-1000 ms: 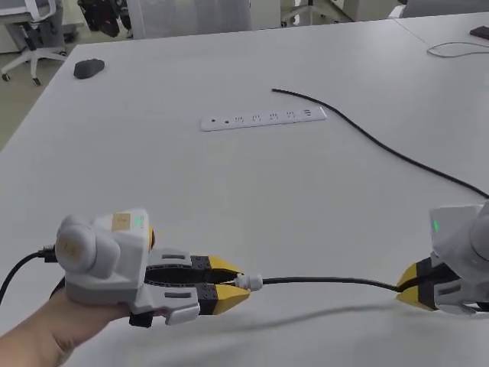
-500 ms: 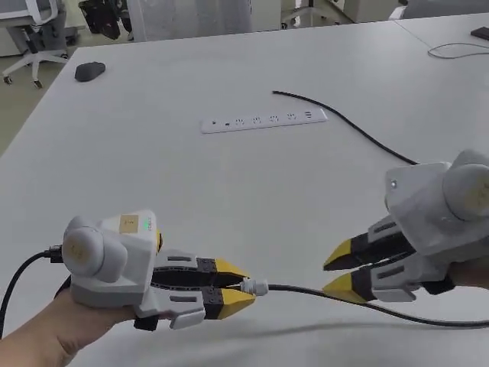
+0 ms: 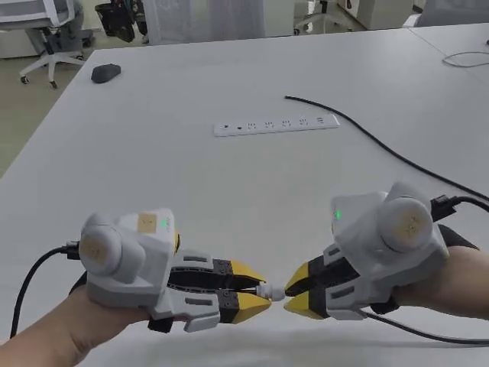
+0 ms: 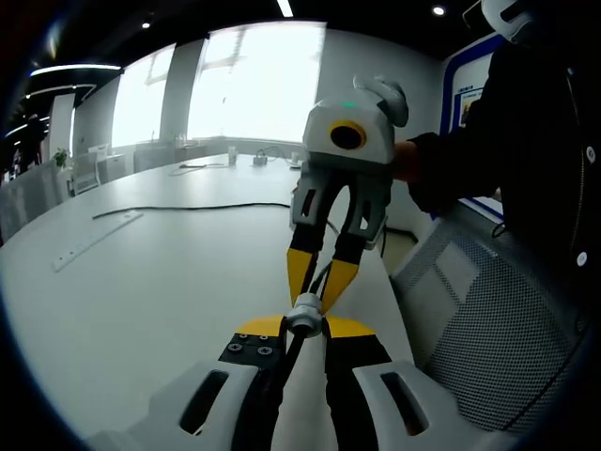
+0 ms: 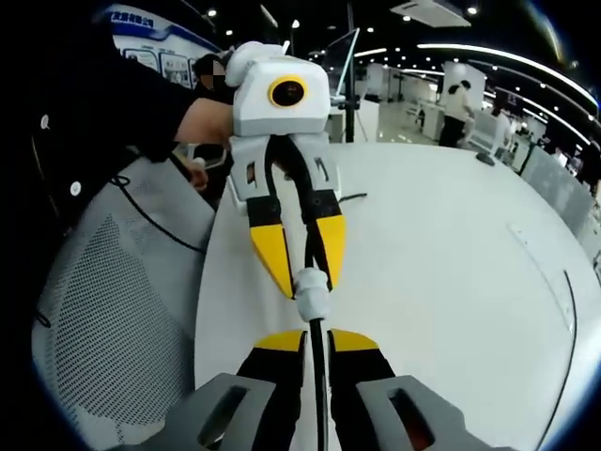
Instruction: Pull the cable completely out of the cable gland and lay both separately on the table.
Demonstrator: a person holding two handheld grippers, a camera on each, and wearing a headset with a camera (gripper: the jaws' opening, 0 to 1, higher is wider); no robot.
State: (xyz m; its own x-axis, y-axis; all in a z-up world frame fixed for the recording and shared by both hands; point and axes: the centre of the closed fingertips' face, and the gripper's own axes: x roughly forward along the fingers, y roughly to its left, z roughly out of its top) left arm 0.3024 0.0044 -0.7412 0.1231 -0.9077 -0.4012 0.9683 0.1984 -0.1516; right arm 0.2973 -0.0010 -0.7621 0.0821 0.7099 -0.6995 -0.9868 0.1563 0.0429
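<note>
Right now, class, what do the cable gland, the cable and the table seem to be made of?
Cable gland: likely moulded plastic, pale grey-white, slightly glossy.
Cable: black, dull surface, probably a rubbery or PVC sheath.
Table: white, smooth, faint sheen, perhaps laminate.

Bright, even o'head light, soft shadows; fisheye views warped @ edges.

White power strip lying mid-table, black cord running just beside it, dark computer mouse near far edge, office chair beyond
</note>
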